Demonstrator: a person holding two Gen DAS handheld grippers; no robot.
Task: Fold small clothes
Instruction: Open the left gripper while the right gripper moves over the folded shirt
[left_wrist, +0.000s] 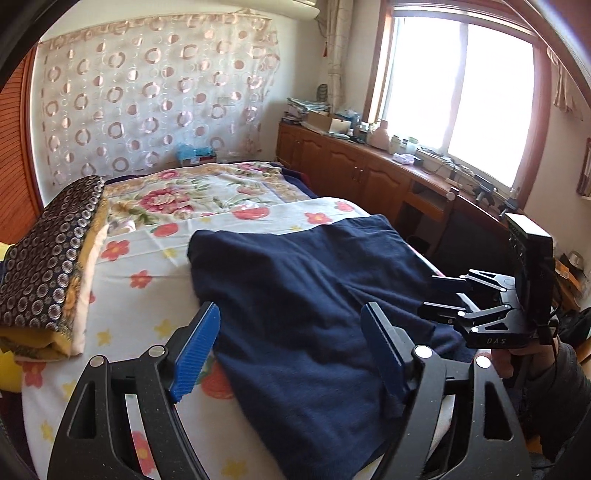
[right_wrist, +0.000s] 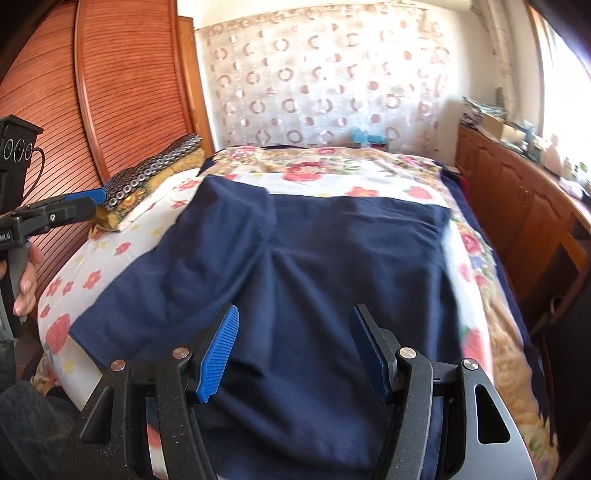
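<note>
The left gripper (left_wrist: 291, 350) and right gripper (right_wrist: 293, 347) stood wide open, holding nothing, above the dark blue garment (right_wrist: 314, 258) on the bed (left_wrist: 147, 254).

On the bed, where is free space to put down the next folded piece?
Free: the flowered sheet between the navy garment and the folded quilt, and the strip beyond the garment's far edge. Crowded: the cabinet top under the window.
</note>
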